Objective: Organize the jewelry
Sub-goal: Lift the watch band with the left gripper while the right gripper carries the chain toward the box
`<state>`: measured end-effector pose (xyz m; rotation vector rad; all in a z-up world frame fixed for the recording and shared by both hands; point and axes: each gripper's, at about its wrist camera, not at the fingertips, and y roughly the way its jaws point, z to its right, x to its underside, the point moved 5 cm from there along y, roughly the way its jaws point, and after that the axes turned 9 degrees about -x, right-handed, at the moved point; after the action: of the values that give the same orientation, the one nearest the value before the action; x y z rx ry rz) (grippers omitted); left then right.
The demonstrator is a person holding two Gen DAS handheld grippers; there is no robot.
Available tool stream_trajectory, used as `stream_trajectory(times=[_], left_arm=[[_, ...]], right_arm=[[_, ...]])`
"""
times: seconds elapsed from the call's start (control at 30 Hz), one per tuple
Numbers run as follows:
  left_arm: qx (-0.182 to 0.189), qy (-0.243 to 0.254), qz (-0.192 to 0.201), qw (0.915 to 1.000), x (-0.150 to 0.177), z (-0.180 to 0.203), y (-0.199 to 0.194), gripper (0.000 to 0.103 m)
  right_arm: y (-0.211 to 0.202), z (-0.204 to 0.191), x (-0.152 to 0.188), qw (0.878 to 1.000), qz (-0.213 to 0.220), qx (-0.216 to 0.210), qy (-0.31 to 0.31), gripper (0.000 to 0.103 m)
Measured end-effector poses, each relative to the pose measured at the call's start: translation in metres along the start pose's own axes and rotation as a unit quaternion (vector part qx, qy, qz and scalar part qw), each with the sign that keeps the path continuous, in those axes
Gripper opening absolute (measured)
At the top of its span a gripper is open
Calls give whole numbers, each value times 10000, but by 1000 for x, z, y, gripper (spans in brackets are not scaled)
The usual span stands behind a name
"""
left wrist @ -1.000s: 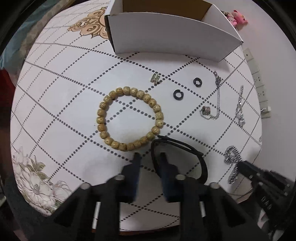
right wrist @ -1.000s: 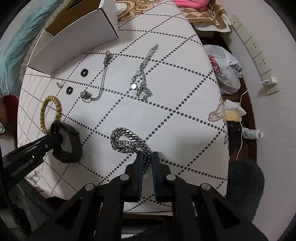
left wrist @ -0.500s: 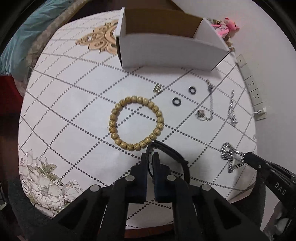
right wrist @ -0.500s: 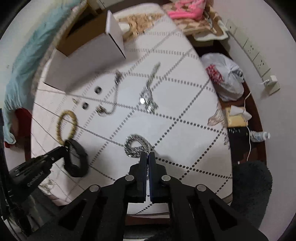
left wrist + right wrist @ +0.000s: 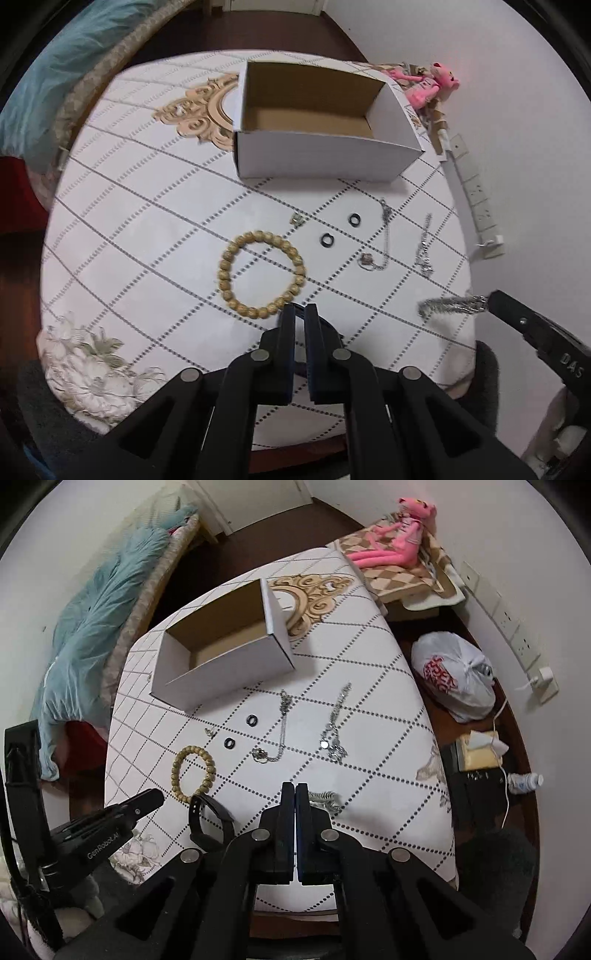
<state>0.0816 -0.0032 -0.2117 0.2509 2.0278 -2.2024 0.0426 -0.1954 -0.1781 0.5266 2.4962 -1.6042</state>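
Left gripper (image 5: 300, 308) pinched tight on black band (image 5: 207, 821), band hanging clear above table (image 5: 147, 229). Right gripper (image 5: 295, 786) clamped on silver chain bracelet (image 5: 452, 304), chain dangling off its tips. Open white box (image 5: 321, 158) empty at far end. Bead bracelet (image 5: 262, 275) flat on cloth, nearer than box; two black rings (image 5: 327, 239), pendant necklace (image 5: 376, 254), second chain (image 5: 424, 247) between bracelet and box, rightward.

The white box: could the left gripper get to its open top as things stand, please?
Probably yes. The white box stands open-topped and empty, with only flat jewelry like the bead bracelet lying between. The left gripper is shut on the black band, clear of the right gripper.
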Motion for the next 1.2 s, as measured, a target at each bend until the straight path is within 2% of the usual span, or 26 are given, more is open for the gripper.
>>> stream_trajectory(times=[0.13,0.17,0.2,0.23,0.37,0.47,0.57,0.73,0.87,1.0,1.2], left_arm=[[149,-387,-450,9981,6,-2,28,12],[206,-449,-547,9973,9,-3,35,22],[274,-517,-640,9962,12,-3,41,38],[351,-568,-710,9952,14,-3,46,44],[480,-622,-916,9927,21,5,61,48],[476,-625,-724,9943,20,8,61,44],[257,-324,-558,9976,18,15,58,6],[278,-237,-350,9987,17,15,48,2],[302,-172,-84,9994,11,13,22,2],[335,-118,265,9990,-7,9,-11,2],[435,-38,712,9965,-52,5,-56,2]], right_arm=[[10,7,6,9999,-149,5,84,0],[13,9,8,9998,-178,34,106,0],[16,12,11,9997,-209,57,132,0],[19,14,12,9996,-244,70,160,0],[25,18,19,9992,-336,117,197,0],[27,18,21,9991,-340,129,212,0],[26,17,21,9991,-315,83,267,0],[17,12,14,9995,-202,-11,262,0],[4,5,3,9996,-53,-161,245,0],[-15,-9,-16,9990,137,-387,169,0],[-44,-45,-57,9959,460,-770,-92,0]])
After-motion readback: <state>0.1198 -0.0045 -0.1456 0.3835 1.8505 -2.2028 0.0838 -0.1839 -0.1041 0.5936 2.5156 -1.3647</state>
